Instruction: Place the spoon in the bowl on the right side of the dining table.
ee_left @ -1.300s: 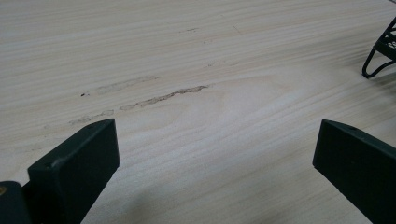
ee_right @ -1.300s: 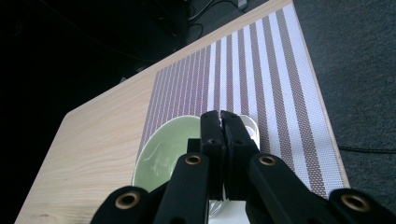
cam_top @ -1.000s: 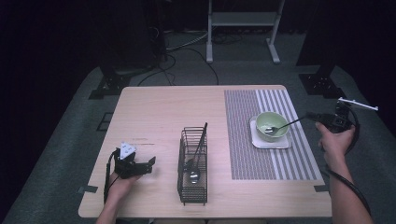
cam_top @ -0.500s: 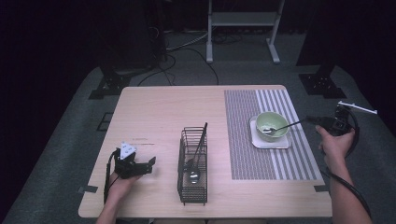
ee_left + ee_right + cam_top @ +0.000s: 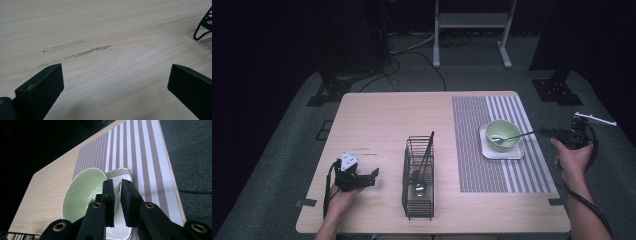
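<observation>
The counter was pale wood with a matt finish, fine grain lines and a few rough scuffs. The mat looked woven, a coarse weave in brown and white stripes. The bowl was pale green and glossy, like glazed ceramic, and sat on a smooth white glossy dish. The basket was thin black wire. The spoon was shiny metal. The left gripper had matt black jaws, plastic by the look.

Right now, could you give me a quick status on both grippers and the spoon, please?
Left gripper open, resting on the table. Right gripper shut on spoon handle; spoon's tip in the bowl. Nothing in the way.
</observation>
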Demonstrator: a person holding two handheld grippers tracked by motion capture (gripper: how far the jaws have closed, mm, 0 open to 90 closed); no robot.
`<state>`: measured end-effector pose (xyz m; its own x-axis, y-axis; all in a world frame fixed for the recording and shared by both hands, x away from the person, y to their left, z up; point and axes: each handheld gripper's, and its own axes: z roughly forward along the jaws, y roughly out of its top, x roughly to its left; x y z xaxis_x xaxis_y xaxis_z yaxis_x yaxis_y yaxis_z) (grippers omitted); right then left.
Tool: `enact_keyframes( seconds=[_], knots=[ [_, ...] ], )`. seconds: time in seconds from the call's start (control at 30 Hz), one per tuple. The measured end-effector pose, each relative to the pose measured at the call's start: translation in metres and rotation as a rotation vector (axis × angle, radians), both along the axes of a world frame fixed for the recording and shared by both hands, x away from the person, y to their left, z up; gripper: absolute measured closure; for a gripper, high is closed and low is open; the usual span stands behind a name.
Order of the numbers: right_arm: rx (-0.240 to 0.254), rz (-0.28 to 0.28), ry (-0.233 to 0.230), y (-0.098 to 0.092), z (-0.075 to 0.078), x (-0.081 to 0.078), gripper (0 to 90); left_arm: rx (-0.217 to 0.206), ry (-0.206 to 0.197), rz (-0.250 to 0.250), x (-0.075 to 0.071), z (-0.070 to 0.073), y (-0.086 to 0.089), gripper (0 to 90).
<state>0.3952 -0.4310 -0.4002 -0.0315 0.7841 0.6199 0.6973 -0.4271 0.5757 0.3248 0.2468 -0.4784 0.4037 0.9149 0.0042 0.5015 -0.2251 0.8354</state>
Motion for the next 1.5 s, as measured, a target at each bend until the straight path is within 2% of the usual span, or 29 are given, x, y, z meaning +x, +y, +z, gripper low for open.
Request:
enact_keyframes(
  seconds=[0.2, 0.23, 0.33, 0.37, 0.7, 0.97, 1.5],
  knots=[
    [0.0, 0.019, -0.005, 0.0, -0.002, -0.003, 75.0, 0.003, 0.0, -0.001, 0.0, 0.0, 0.0, 0.0],
    [-0.004, 0.025, -0.004, 0.001, -0.002, -0.004, 71.2, 0.003, -0.001, -0.001, 0.0, 0.0, 0.0, 0.0],
    [0.001, 0.033, -0.005, 0.001, -0.004, -0.005, 68.7, 0.003, -0.001, -0.001, 0.0, 0.0, 0.0, 0.0],
    [0.0, 0.04, -0.007, 0.002, -0.005, -0.007, 65.1, 0.003, -0.001, -0.001, 0.0, 0.0, 0.0, 0.0],
    [0.002, 0.062, -0.013, 0.004, -0.012, -0.013, 54.1, 0.005, -0.001, -0.001, 0.0, 0.0, 0.0, 0.0],
    [-0.001, 0.091, -0.01, 0.011, -0.016, -0.018, 49.9, 0.005, 0.001, 0.001, 0.0, 0.0, 0.0, 0.0],
    [-0.026, 0.157, -0.003, 0.031, -0.02, -0.025, 48.0, 0.002, -0.001, 0.0, 0.0, 0.0, 0.0, 0.0]
  ],
)
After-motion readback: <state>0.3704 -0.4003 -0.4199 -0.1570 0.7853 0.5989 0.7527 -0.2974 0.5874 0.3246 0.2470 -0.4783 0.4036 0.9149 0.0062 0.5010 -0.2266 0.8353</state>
